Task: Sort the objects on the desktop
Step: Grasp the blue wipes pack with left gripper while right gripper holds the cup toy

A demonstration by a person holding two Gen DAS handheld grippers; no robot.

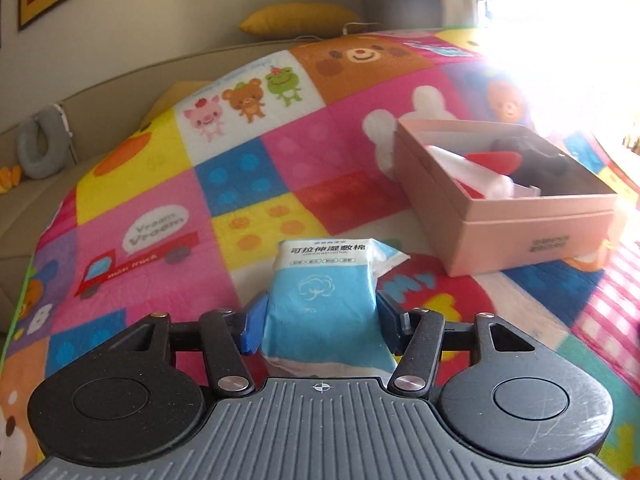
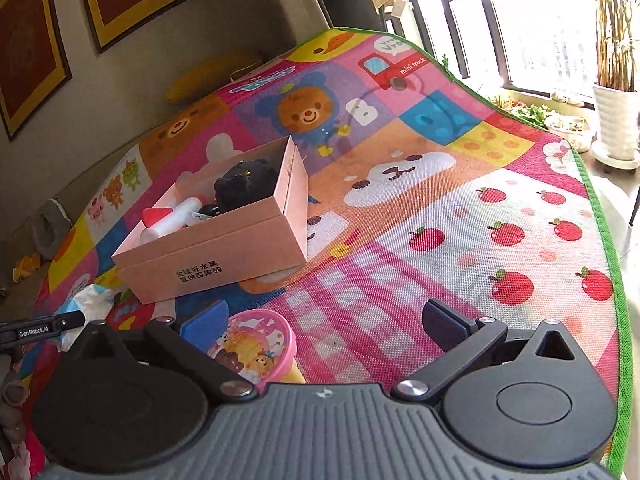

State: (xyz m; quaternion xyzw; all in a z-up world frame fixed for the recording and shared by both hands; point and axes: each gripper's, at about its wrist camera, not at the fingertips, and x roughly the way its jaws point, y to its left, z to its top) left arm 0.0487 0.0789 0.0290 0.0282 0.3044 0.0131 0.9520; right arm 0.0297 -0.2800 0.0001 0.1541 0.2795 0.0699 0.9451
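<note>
A blue and white soft pack of cotton pads (image 1: 320,304) sits between the blue pads of my left gripper (image 1: 322,320), which is shut on it and pinches its sides just above the mat. To the right stands an open pink box (image 1: 520,232) holding a white tube (image 1: 472,168), a red piece and a black plush toy (image 1: 532,160). In the right wrist view the same pink box (image 2: 216,256) is ahead on the left. My right gripper (image 2: 324,324) is open, and a small pink-lidded tub (image 2: 256,350) stands between its fingers, close to the left finger (image 2: 204,326).
Everything rests on a colourful cartoon play mat (image 1: 248,184) with a green edge (image 2: 612,240). A beige sofa with a yellow cushion (image 1: 296,18) and a grey neck pillow (image 1: 40,148) lies behind it. Potted plants (image 2: 612,104) stand by the window on the right.
</note>
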